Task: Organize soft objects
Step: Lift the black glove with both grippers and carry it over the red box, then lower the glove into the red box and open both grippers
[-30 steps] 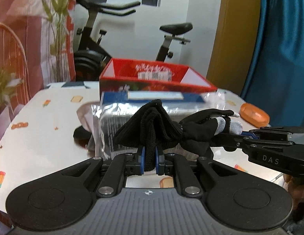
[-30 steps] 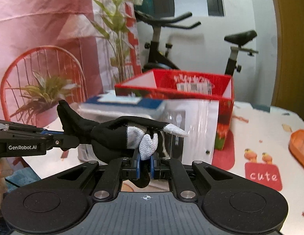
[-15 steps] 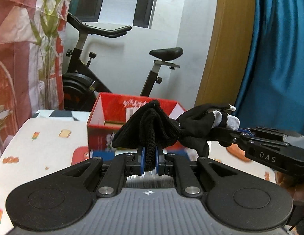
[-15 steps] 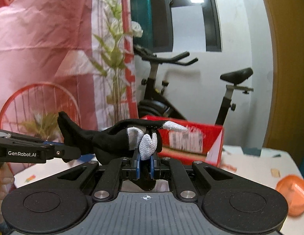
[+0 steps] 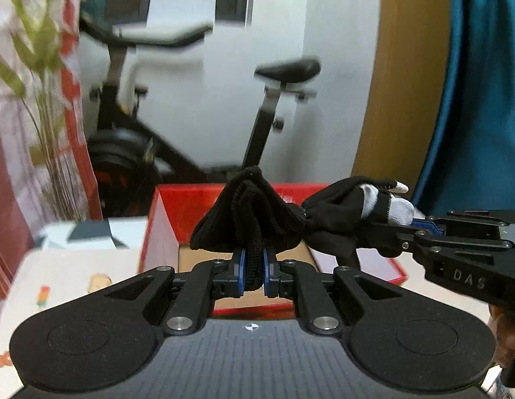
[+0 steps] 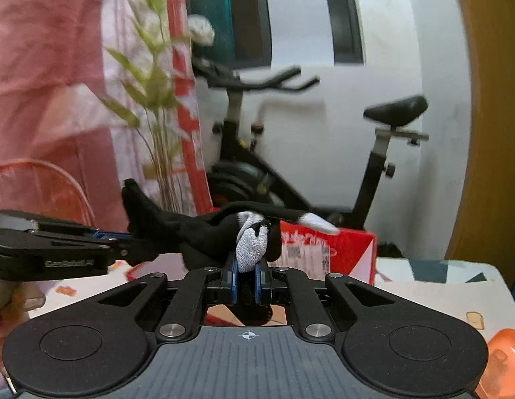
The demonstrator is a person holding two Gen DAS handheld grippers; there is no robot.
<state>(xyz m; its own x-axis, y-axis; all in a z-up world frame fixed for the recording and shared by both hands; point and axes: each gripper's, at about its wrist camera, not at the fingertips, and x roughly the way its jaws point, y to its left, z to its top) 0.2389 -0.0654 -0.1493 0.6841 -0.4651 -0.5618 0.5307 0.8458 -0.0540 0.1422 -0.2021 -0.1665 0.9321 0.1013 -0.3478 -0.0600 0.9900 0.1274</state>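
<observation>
A black knit glove point(image 5: 254, 212) with white fingertips is stretched in the air between both grippers. My left gripper point(image 5: 254, 271) is shut on its black cuff end. My right gripper point(image 6: 247, 276) is shut on its white-tipped finger end point(image 6: 252, 247). The right gripper also shows at the right of the left wrist view point(image 5: 407, 229). The left gripper shows at the left of the right wrist view point(image 6: 124, 242). The glove hangs just in front of and above an open red cardboard box point(image 5: 164, 219), which also shows in the right wrist view point(image 6: 350, 252).
The box stands on a white table with small printed pictures point(image 5: 58, 276). An orange object point(image 6: 500, 359) lies at the table's right. An exercise bike point(image 6: 244, 173), a plant point(image 6: 151, 106) and a pink curtain stand behind. A blue curtain point(image 5: 483, 99) hangs at right.
Both grippers have risen and moved forward with the glove held between them. The clear bag and blue package have dropped out of view, and the red box is now directly ahead.
</observation>
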